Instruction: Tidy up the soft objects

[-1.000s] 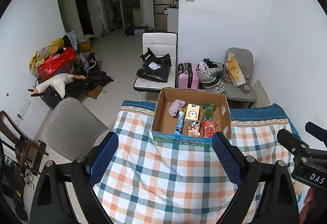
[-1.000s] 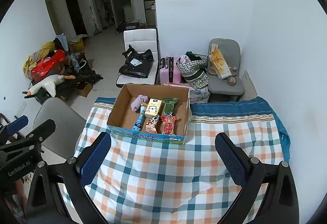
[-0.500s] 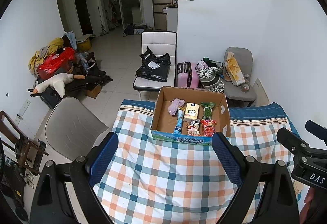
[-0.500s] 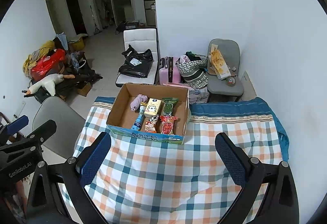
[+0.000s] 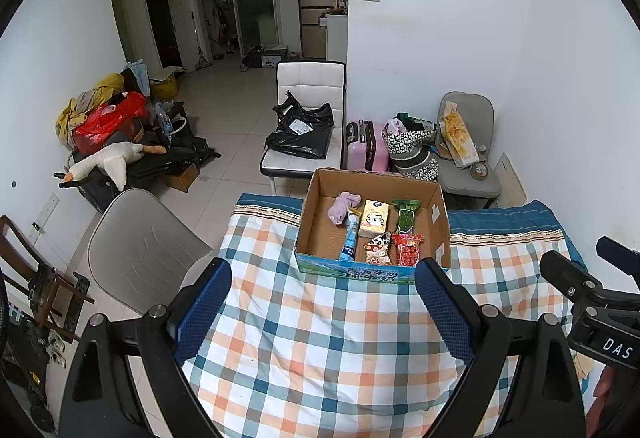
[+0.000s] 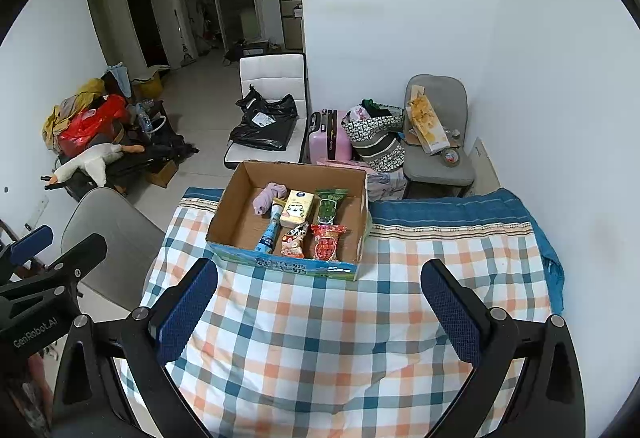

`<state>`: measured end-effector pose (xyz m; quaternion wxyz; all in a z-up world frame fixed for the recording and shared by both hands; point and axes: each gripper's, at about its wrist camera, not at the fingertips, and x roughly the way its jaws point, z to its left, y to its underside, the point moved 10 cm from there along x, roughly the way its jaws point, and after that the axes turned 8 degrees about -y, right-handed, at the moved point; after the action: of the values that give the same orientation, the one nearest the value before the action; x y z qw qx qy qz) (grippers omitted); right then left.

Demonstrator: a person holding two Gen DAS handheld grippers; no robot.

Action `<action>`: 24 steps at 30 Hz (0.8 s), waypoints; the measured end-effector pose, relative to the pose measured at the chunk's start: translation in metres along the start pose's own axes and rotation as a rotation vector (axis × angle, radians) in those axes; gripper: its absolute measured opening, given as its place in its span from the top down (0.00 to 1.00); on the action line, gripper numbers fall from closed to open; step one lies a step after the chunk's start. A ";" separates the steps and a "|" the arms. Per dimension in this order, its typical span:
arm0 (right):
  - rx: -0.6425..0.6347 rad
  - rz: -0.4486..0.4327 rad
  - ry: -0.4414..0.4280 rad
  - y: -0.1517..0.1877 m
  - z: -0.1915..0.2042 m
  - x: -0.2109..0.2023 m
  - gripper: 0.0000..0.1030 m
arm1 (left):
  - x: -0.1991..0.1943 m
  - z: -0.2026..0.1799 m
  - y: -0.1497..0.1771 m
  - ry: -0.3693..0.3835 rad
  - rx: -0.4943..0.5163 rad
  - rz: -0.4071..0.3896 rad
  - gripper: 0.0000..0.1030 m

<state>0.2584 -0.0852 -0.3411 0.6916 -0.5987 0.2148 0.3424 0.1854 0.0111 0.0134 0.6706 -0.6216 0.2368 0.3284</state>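
An open cardboard box (image 5: 316,234) (image 6: 228,214) sits at the far side of a table covered by a checked cloth (image 5: 320,338) (image 6: 320,338). Inside lie a rolled lilac sock (image 5: 340,208) (image 6: 267,198), a blue tube (image 5: 350,238) (image 6: 270,232), a cream tissue pack (image 5: 374,218) (image 6: 295,214), a green packet (image 5: 405,216) (image 6: 329,206), a panda snack bag (image 5: 378,248) (image 6: 294,240) and a red snack bag (image 5: 406,248) (image 6: 327,242). My left gripper (image 5: 322,302) and right gripper (image 6: 320,302) both hover open above the near cloth, nothing between the fingers.
A grey chair (image 5: 140,250) stands left of the table. Beyond it are a white chair with a black bag (image 5: 302,126), a pink suitcase (image 5: 366,148), a grey chair (image 5: 466,142) with clutter and a pile with a plush goose (image 5: 108,162). A wall runs close on the right.
Both grippers have drifted back slightly, so the box sits a little farther up in each view. Nothing was grasped or released.
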 end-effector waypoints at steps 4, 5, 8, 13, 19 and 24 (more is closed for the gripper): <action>0.005 0.003 0.006 0.003 -0.004 0.001 0.00 | 0.000 0.001 0.000 -0.008 0.002 -0.001 0.09; 0.005 0.003 0.008 0.003 -0.004 0.002 0.00 | 0.000 0.000 0.001 -0.009 0.002 -0.001 0.09; 0.008 0.001 0.030 0.003 -0.007 0.004 0.00 | 0.000 0.000 0.003 -0.016 0.000 -0.004 0.09; 0.022 0.003 0.055 0.006 -0.011 0.007 0.00 | 0.006 -0.003 0.004 -0.019 0.001 0.001 0.09; 0.029 0.001 0.062 0.005 -0.013 0.009 0.00 | 0.008 -0.005 0.005 -0.018 0.001 0.004 0.09; 0.029 -0.008 0.062 0.003 -0.013 0.007 0.00 | 0.008 -0.004 0.004 -0.020 0.002 0.001 0.09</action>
<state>0.2623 -0.0959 -0.3505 0.6945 -0.5998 0.2388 0.3176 0.1884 0.0080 0.0041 0.6735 -0.6173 0.2307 0.3347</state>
